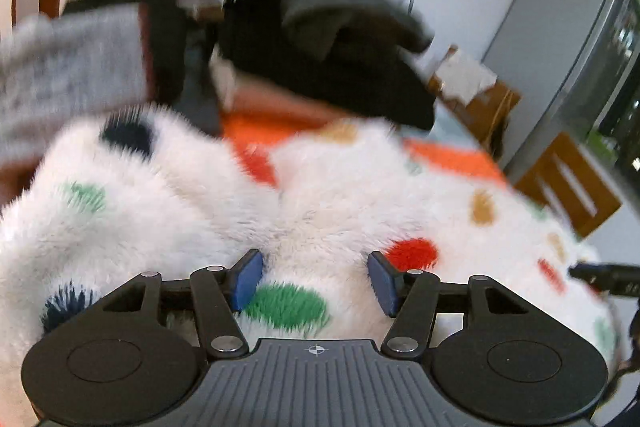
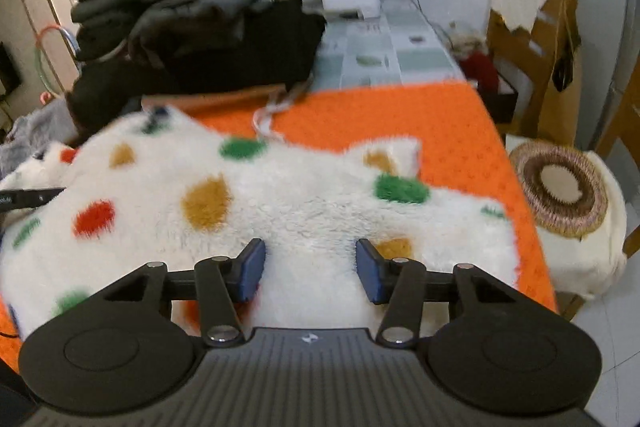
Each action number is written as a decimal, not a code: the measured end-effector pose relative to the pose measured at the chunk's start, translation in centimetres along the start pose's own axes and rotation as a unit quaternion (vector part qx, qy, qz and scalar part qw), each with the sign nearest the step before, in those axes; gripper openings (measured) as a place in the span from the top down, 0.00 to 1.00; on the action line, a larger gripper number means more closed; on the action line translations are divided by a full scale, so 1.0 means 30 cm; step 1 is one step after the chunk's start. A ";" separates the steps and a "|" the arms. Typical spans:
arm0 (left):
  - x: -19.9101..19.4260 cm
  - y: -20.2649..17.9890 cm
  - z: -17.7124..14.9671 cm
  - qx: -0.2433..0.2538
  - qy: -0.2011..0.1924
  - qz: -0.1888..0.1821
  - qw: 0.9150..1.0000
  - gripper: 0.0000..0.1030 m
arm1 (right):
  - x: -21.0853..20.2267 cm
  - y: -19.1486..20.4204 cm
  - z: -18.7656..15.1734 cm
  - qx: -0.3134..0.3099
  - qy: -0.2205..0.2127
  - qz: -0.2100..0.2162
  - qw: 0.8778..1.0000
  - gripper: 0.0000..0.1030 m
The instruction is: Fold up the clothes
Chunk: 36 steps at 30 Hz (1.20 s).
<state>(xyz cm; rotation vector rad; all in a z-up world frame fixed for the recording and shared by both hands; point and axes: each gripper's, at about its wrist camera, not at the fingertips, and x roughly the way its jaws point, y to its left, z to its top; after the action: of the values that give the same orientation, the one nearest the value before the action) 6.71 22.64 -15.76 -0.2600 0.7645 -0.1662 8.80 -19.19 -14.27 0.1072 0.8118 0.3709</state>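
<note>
Your left gripper [image 1: 316,281] hangs over the white fleece garment [image 1: 320,223], jaws apart, blue pads clear of each other with only fluffy pile showing between them; no fold is pinched. A green dot sits low in that gap and a red one just right of the right pad. Your right gripper [image 2: 310,269] reads the same: jaws apart above the garment [image 2: 304,211], nothing clamped, an ochre dot just beyond the right pad. In the right wrist view the garment lies spread across the middle and left of the frame on an orange cloth [image 2: 400,115] covering the bench, its right edge stopping short of the cloth's right border. A pile of dark clothes [image 2: 192,43] fills the upper left behind it; in the left wrist view the same pile [image 1: 340,67] sits at upper centre, blurred. A grey knit item [image 1: 68,75] lies at the left edge of the left view. A round woven mat [image 2: 560,187] rests on a white seat at the right of the right view.
</note>
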 end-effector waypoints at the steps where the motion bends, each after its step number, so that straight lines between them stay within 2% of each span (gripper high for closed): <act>1: 0.012 0.005 -0.015 0.005 0.000 0.000 1.000 0.41 | 0.011 -0.002 -0.015 -0.001 -0.003 0.004 1.000 0.46; 4: 0.022 0.007 -0.013 0.003 0.000 0.004 1.000 0.40 | 0.020 0.008 -0.026 -0.009 -0.002 0.003 1.000 0.45; 9: -0.007 -0.010 0.014 -0.006 -0.001 0.013 1.000 0.38 | -0.043 -0.006 0.030 0.005 0.004 0.028 1.000 0.44; 11: -0.053 -0.045 0.033 -0.014 -0.014 0.019 1.000 0.31 | -0.100 -0.027 0.059 0.017 -0.012 0.039 0.999 0.42; 16: -0.130 -0.135 0.082 -0.039 -0.050 0.033 0.997 0.28 | -0.181 -0.199 0.140 0.073 -0.041 0.066 0.994 0.41; 19: -0.148 -0.201 0.091 -0.071 -0.055 0.044 0.995 0.28 | -0.112 -0.351 0.181 0.118 -0.024 0.092 0.988 0.42; 22: -0.148 -0.283 0.074 -0.090 -0.048 0.055 0.993 0.28 | 0.025 -0.461 0.213 0.143 0.020 0.134 0.981 0.45; 27: -0.105 -0.438 0.030 -0.094 -0.029 0.073 0.992 0.28 | 0.264 -0.511 0.241 0.144 0.090 0.213 0.962 0.47; 28: -0.090 -0.467 0.020 -0.093 -0.025 0.078 0.992 0.28 | 0.304 -0.513 0.243 0.144 0.102 0.227 0.958 0.49; 30: -0.050 -0.507 -0.001 -0.093 -0.008 0.096 0.991 0.27 | 0.361 -0.508 0.238 0.139 0.121 0.239 0.953 0.73; 31: -0.031 -0.517 -0.011 -0.094 0.000 0.109 0.990 0.27 | 0.382 -0.508 0.236 0.138 0.128 0.244 0.951 0.90; 33: 0.000 -0.526 -0.028 -0.097 0.012 0.134 0.986 0.27 | 0.377 -0.524 0.239 0.137 0.127 0.249 0.950 0.92; 36: 0.019 -0.517 -0.040 -0.112 0.011 0.154 0.982 0.27 | 0.304 -0.556 0.267 0.115 0.112 0.243 0.957 0.92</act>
<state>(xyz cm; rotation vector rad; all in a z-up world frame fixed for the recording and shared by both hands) 5.44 7.48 -12.46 -0.3493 0.8366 0.2124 25.04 -31.01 -18.94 0.4959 1.0509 0.7627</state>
